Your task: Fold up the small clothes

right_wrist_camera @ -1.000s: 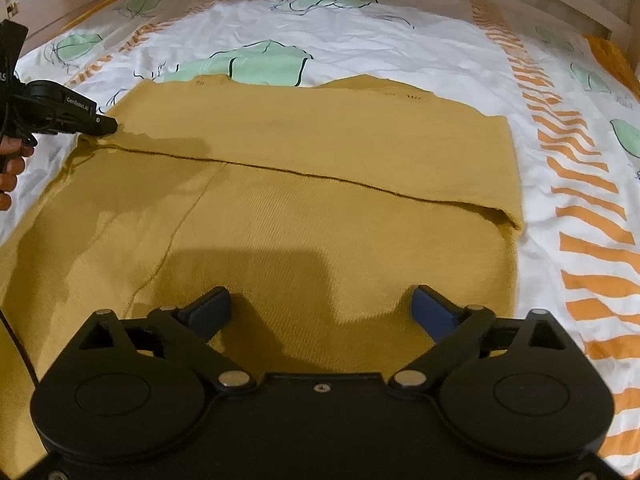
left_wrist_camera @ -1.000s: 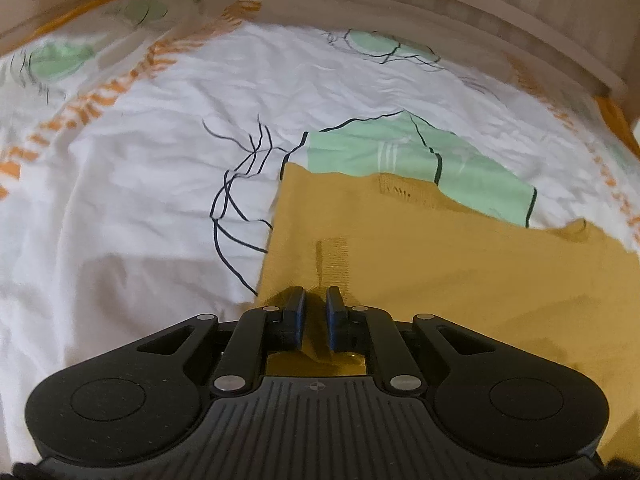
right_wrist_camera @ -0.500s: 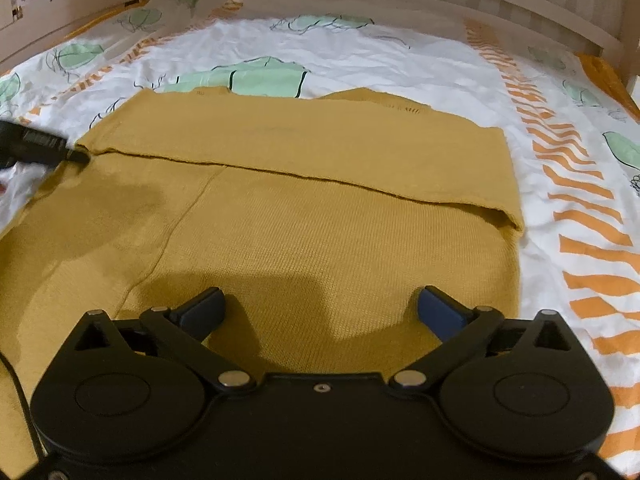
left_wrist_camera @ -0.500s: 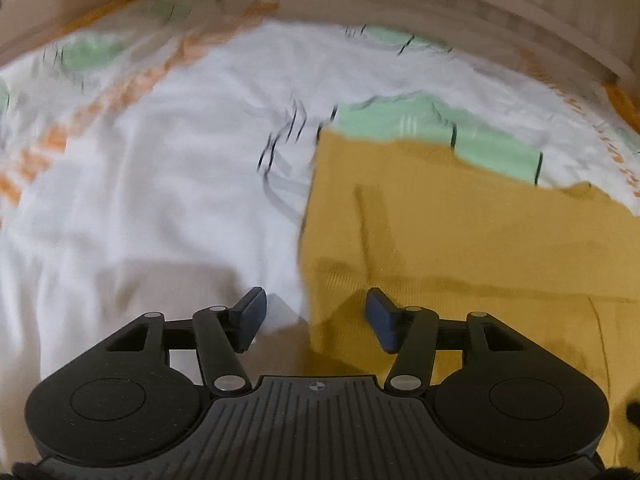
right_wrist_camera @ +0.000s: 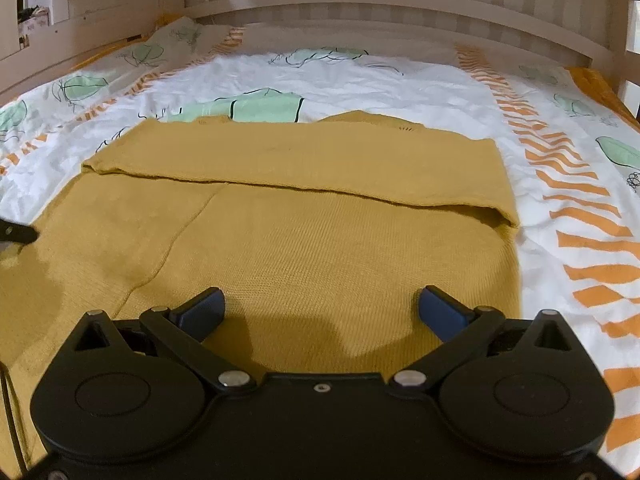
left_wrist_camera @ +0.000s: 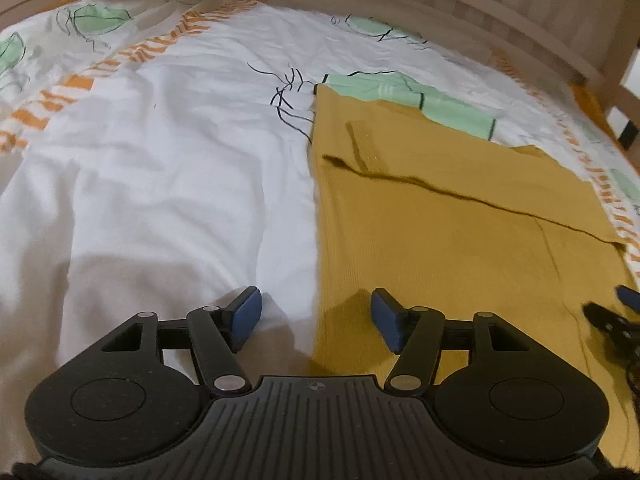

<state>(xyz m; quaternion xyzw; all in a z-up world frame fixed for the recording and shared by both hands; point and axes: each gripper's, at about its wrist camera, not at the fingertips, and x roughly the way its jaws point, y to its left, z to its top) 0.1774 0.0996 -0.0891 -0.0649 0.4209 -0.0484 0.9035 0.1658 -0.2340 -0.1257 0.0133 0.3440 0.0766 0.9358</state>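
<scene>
A patterned bed sheet (right_wrist_camera: 400, 80) carries the mustard garment (right_wrist_camera: 320, 240), its far edge folded over toward the headboard. The left tool (left_wrist_camera: 316, 314) has just let go and hangs wide open astride the garment's left edge; the right tool (right_wrist_camera: 320, 308) gapes empty above it. That fold seems finished.

a bed in warm, dim light

a white sheet (right_wrist_camera: 420, 92) – green leaves, orange stripes – is covering it; a pale slatted headboard (right_wrist_camera: 400, 4) is standing behind.

L gripper (left_wrist_camera: 316, 316) jaws wide apart, straddling left edge of mustard knit garment (left_wrist_camera: 460, 240) w/ top strip folded over. Garment lies on white patterned bedsheet (left_wrist_camera: 160, 184); R gripper (left_wrist_camera: 616, 312) tip at frame's right edge.
</scene>
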